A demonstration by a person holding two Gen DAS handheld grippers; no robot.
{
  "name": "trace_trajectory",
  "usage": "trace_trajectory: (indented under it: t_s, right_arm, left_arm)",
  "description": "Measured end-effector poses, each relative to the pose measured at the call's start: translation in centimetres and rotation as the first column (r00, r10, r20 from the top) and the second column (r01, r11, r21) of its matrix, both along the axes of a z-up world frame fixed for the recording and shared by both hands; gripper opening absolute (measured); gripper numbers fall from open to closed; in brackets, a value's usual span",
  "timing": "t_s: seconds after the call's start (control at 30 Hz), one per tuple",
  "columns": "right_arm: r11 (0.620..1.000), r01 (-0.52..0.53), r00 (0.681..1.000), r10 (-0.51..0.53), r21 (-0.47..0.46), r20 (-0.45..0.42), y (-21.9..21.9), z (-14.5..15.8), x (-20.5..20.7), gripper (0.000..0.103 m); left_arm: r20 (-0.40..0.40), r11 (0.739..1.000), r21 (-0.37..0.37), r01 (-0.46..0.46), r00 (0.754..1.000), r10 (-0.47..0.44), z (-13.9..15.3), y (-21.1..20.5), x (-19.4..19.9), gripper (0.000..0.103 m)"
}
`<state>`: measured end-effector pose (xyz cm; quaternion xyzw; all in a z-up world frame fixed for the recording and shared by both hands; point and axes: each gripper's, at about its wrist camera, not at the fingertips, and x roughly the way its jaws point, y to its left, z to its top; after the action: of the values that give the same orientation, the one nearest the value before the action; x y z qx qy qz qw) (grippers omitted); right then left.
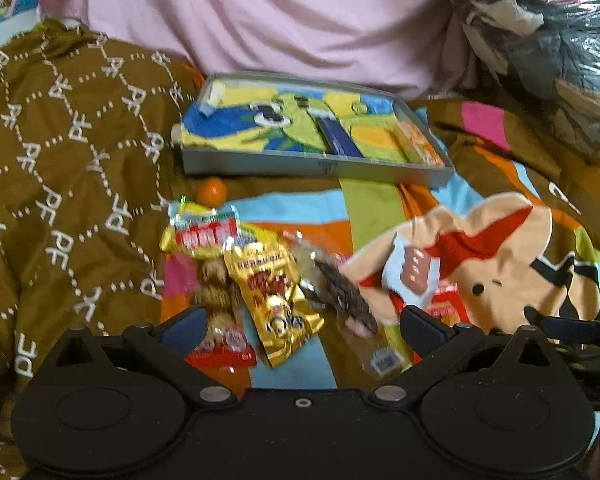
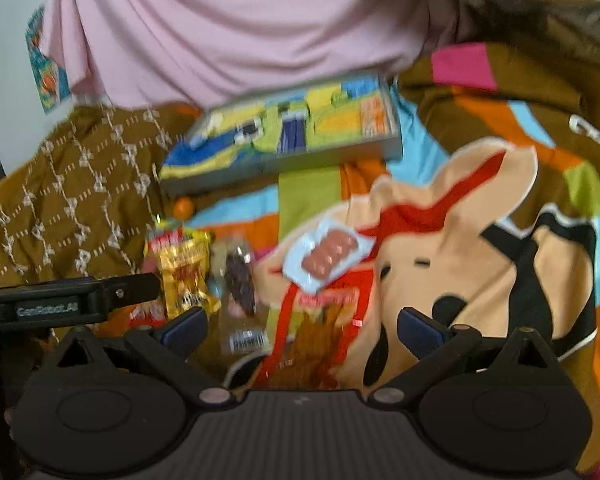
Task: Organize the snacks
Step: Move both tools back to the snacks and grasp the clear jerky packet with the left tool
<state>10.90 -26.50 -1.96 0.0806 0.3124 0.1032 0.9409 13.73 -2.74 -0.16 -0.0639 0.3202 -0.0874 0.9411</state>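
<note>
Snack packets are seen scattered on a colourful cartoon blanket [image 1: 300, 208], with the left gripper [image 1: 300, 328] held spread wide and empty above a gold packet [image 1: 274, 300] and a clear packet of dark biscuits [image 1: 340, 292]. The right gripper [image 2: 300, 330] is likewise parted, grasping nothing, over a red-trimmed packet [image 2: 320, 320] and a pale blue packet [image 2: 326, 260]. A grey tray [image 1: 312, 166] lined with a bright cloth is shown beyond the snacks, with an orange ball [image 1: 212, 190] just in front of it

pink curtain [image 1: 260, 20] behind, brown patterned cloth [image 1: 60, 140] left, cartoon blanket [image 1: 500, 248] underneath
</note>
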Motion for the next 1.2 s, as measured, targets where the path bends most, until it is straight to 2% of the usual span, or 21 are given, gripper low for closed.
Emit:
trace_trajectory:
  t_s: [0.2,0.37,0.5,0.7,0.97,1.2]
  right_arm:
    - [1.0,-0.019,0.993,0.02,0.012,-0.112,0.1,-1.3,1.3,0.103]
    - [0.998,-0.044,0.981,0.051,0.042,-0.186,0.1,-2.1,2.5,0.103]
    - [0.997,-0.046,0.973,0.058,0.057,-0.225,0.1,-2.6,3.2,0.103]
    - [0.995,-0.072,0.966,0.088,0.072,-0.243,0.6,-2.9,3.4,0.103]
    - [0.994,-0.051,0.964,0.075,0.101,-0.256,1.0,-3.5,4.1,0.102]
    - [0.994,-0.054,0.966,0.077,0.097,-0.246,1.4,-3.7,4.3,0.096]
  left_arm:
    - [-0.069,0.999,-0.026,0.043,0.997,-0.044,-1.0,0.1,1.0,0.102]
    - [-0.127,0.992,-0.117,0.056,0.989,-0.07,-1.5,0.1,2.8,0.102]
    - [-0.144,0.987,-0.144,0.065,0.986,-0.086,-1.8,-0.3,3.9,0.102]
    - [-0.162,0.978,-0.177,0.114,0.976,-0.143,-2.3,-1.6,5.5,0.102]
    - [-0.163,0.959,-0.22,0.179,0.963,-0.217,-2.8,-2.7,7.2,0.101]
    - [-0.179,0.95,-0.252,0.186,0.955,-0.235,-3.7,-3.2,8.7,0.085]
